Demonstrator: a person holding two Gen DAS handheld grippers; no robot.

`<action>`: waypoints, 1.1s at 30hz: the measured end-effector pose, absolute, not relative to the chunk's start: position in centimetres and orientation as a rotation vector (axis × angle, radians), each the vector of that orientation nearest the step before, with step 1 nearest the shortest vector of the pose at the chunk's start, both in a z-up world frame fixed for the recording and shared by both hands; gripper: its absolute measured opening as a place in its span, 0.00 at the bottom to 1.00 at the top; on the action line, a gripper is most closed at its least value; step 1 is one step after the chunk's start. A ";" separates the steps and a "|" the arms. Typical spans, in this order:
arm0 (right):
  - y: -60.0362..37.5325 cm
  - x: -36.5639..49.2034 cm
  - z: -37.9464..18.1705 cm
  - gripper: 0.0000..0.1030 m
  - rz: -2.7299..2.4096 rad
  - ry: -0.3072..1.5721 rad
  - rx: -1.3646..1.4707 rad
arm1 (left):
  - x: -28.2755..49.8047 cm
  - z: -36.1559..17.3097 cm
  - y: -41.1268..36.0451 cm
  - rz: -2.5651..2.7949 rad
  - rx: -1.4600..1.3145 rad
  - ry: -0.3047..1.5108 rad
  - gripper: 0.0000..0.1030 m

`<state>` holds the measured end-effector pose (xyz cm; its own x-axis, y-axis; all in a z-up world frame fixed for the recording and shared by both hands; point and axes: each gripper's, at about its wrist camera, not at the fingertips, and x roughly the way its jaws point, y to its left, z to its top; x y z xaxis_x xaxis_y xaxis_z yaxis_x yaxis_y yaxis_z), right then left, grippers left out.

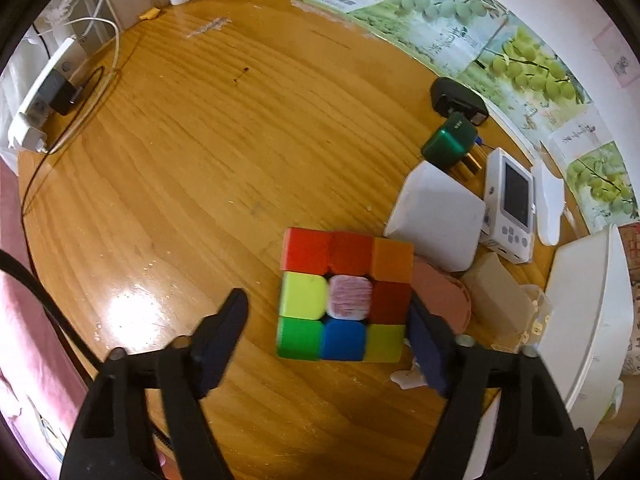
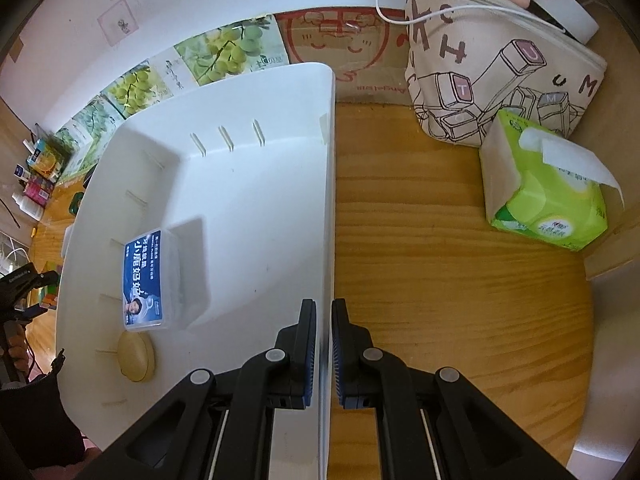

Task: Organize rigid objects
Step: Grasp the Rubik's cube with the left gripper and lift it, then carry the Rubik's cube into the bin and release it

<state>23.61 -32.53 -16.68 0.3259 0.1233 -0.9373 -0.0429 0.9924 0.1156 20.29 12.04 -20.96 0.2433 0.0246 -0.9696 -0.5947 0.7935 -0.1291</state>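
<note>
Multicoloured three-by-three puzzle cube [image 1: 344, 295] sits on glossy wooden table [image 1: 192, 168], between spread fingers of left gripper [image 1: 328, 340]; right finger [image 1: 428, 344] against cube's edge, left finger [image 1: 220, 332] apart, so no grip. White square box [image 1: 438, 216] just behind cube. Right gripper [image 2: 324, 344] clenched on wall of white plastic bin [image 2: 256, 184], holding blue-labelled clear case [image 2: 150, 280].

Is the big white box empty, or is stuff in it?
Not empty. The white box holds a clear case with a blue label and a small tan oval thing; the rest is bare.
</note>
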 end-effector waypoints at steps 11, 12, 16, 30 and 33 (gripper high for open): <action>-32.6 23.4 -16.6 0.08 0.110 1.227 0.090 | 20.3 -18.7 11.1 0.441 -0.482 1.207 0.60; -32.6 23.4 -16.6 0.08 0.110 1.226 0.088 | 20.3 -18.4 11.0 0.436 -0.476 1.191 0.60; -32.6 23.3 -16.5 0.08 0.113 1.222 0.086 | 19.8 -15.7 10.3 0.403 -0.434 1.060 0.60; -32.8 23.1 -16.3 0.08 0.125 1.206 0.095 | 18.8 -9.7 6.2 0.132 -0.330 0.732 0.60; -32.8 23.0 -16.3 0.08 0.125 1.204 0.095 | 18.4 -9.0 4.7 0.049 -0.314 0.699 0.60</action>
<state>22.98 -32.84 -16.32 0.3534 0.1472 -0.9238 -0.0464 0.9891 0.1399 18.38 4.65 -8.98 0.7664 -0.0604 -0.6396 -0.1486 0.9519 -0.2679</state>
